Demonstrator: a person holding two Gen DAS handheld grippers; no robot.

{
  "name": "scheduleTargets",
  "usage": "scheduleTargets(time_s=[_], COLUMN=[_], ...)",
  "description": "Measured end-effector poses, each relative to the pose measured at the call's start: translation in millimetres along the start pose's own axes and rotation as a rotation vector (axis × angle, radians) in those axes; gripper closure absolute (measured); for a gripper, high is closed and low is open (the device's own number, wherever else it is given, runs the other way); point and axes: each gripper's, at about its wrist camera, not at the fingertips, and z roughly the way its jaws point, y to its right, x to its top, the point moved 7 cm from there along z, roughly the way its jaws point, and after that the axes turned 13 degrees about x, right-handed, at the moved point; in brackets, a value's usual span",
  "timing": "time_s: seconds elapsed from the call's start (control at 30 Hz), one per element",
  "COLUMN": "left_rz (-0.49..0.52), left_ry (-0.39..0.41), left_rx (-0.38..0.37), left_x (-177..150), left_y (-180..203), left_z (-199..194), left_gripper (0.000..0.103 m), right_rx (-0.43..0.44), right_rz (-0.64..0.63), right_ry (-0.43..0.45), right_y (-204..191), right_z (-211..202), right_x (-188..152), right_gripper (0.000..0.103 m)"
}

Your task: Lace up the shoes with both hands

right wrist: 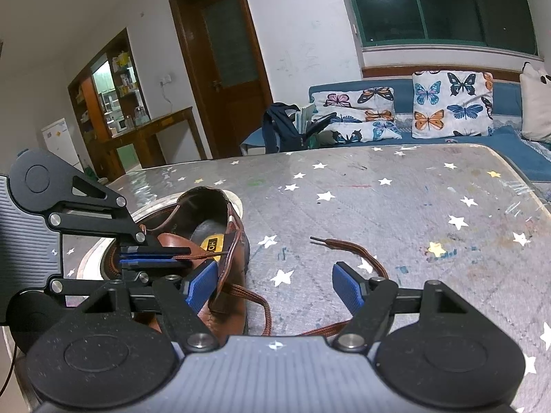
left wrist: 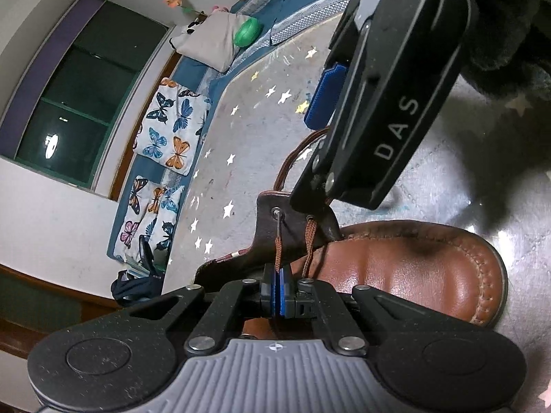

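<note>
Pinching the lace right by its eyelet, the left tongs could yank it back out of the shoe, since the right tongs gape wide, gripping nothing.

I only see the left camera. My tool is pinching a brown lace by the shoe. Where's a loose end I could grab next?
Observer: One loose end of the lace lies flat on the table, to the right of the shoe.
Child: Is the right tool holding it?
Observer: No. The right tool is open, with nothing pinched between its blue pads.
Child: What's inside the shoe?
Observer: A dark insole with a yellow label.
</note>
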Motion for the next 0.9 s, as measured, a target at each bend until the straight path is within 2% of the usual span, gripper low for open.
scheduleTargets(time_s=[0.17,0.37,0.43,0.6,0.77,0.9], left_rz=[-0.033,-0.117,-0.151,-0.221,-0.261,-0.279], left_ry=[0.004,-0.003,-0.006,-0.002,-0.004,-0.003], left_rx=[0.016,0.042,0.047,0.061,0.063,0.056], left_x=[4.2,6.2,5.6,8.0,9.3,11.4], left_y=[-0.9,-2.5,-5.2,-10.9,-12.1,-12.2], left_z=[-0.3,-0.4,-0.7,-2.5,-4.2,-6.2], left_gripper=[0.100,0.100,0.100,0.100,0.099,0.098], right_rx=[0.020,0.092,0.090,0.087,0.096,0.108], right_rz=[-0.024,-0.074,-0.114,-0.304,-0.546,-0.674], right_ry=[-0.010,-0.031,-0.038,-0.123,-0.215,-0.258], right_y=[-6.2,-20.6,-20.3,-25.6,-43.5,-50.6], right_z=[0.9,-1.3,-2.9,9.2,23.7,34.5], right_x=[2.4,11.1,15.9,18.7,9.5,4.4], right_gripper=[0.029,0.056,0.060,0.073,0.077,0.088])
